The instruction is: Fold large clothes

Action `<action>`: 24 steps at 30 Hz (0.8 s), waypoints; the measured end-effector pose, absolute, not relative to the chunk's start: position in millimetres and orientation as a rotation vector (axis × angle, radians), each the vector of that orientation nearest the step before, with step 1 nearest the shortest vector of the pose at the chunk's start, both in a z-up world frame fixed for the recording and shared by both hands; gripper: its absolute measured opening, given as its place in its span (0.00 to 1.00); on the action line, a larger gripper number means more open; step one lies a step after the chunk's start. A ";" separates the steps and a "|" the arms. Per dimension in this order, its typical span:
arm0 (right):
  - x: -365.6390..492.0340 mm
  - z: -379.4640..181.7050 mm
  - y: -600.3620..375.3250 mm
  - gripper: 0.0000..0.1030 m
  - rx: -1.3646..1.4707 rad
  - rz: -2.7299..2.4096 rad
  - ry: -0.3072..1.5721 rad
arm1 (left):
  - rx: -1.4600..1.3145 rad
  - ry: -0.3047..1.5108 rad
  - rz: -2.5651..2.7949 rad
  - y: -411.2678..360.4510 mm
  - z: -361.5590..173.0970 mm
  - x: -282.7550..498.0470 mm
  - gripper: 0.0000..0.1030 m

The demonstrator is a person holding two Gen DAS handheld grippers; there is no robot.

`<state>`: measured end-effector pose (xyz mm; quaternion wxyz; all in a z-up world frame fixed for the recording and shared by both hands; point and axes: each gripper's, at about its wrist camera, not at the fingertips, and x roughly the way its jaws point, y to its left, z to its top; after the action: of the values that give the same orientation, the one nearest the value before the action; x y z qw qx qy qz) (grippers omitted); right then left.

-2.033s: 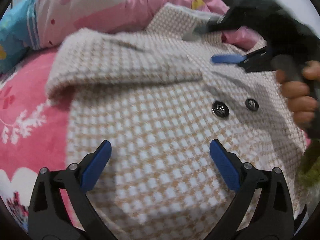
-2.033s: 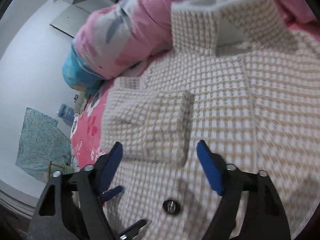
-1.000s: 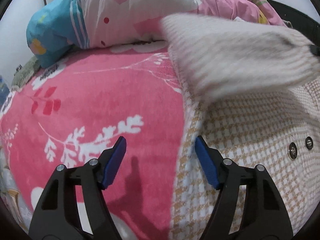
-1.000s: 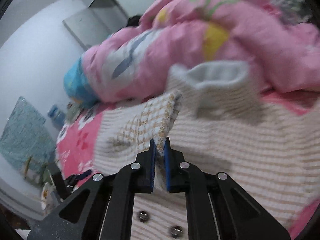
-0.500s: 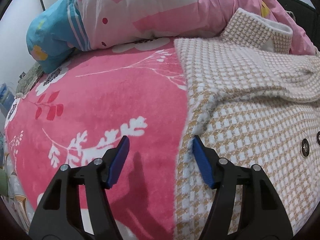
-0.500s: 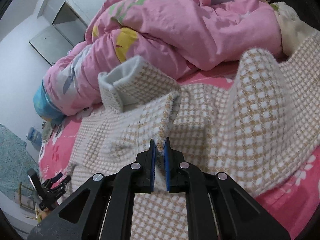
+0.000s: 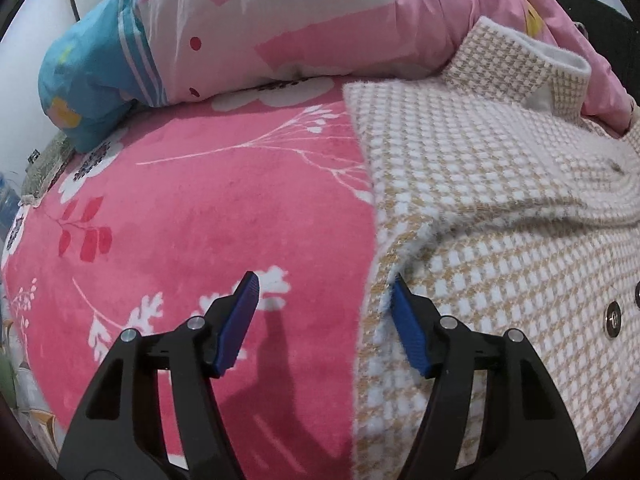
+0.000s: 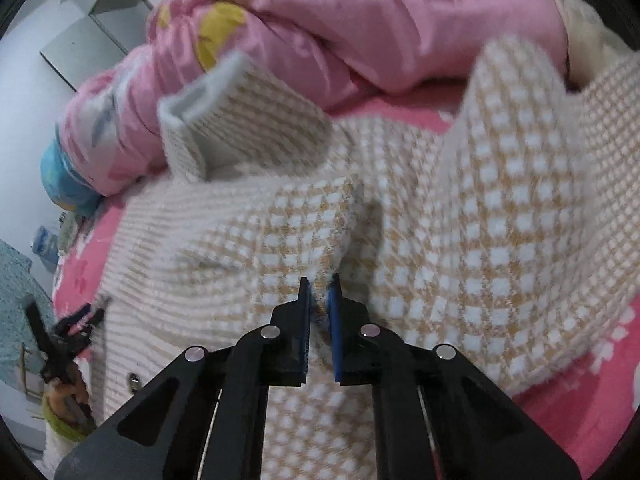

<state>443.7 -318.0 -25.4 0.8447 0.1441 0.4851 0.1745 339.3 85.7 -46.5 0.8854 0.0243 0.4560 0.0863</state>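
Right gripper (image 8: 320,300) pinched tight on a sleeve fold of the coat (image 8: 480,220), which lies across the bed (image 7: 200,200) ahead of it. Left gripper (image 7: 324,300) about two-thirds open, holding nothing; its right pad touches the coat's side edge, the left pad is over bare bedspread. Risk: the thin pinch slips from the fluffy knit, or a pull drags the whole coat out of line. Duvet (image 8: 380,20) crowds the far side beyond the collar (image 7: 520,64); open bedspread to the left.
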 end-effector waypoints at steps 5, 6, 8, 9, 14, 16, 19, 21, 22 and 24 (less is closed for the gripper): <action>443.7 -51.7 -321.2 0.08 0.269 0.298 1.094 | -0.008 0.951 0.156 96.9 -50.1 340.2 0.62; 445.5 -60.6 -322.1 0.08 0.271 0.300 1.099 | -0.015 0.951 0.152 98.3 -51.5 339.7 0.62; 444.6 -58.4 -323.4 0.09 0.277 0.306 1.075 | -0.030 0.951 0.146 101.0 -53.6 338.1 0.62; 443.1 -53.8 -323.8 0.11 0.259 0.296 1.062 | -0.031 0.949 0.144 101.7 -54.3 337.5 0.62; 427.9 -11.7 -304.9 0.23 0.045 0.168 0.959 | -0.064 0.948 0.122 108.5 -58.5 336.4 0.62; 425.5 3.7 -286.9 0.26 0.016 0.224 0.908 | -0.072 0.947 0.120 110.0 -59.6 336.5 0.63; 426.1 2.4 -258.3 0.27 0.023 0.358 0.892 | -0.083 0.942 0.120 112.0 -60.7 335.6 0.65; 433.2 -24.1 -241.7 0.30 0.012 0.399 0.960 | -0.096 0.941 0.117 114.1 -61.8 335.0 0.66; 436.5 -40.6 -237.5 0.31 -0.014 0.381 1.015 | -0.104 0.940 0.116 115.4 -62.3 334.9 0.67; 435.9 -60.5 -234.3 0.31 -0.048 0.385 1.025 | -0.117 0.938 0.111 117.6 -63.2 334.8 0.68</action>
<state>435.9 -234.3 -60.5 0.8536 -0.0230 0.4872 0.1829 334.8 117.6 -63.2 0.8888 -0.0564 0.4516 0.0536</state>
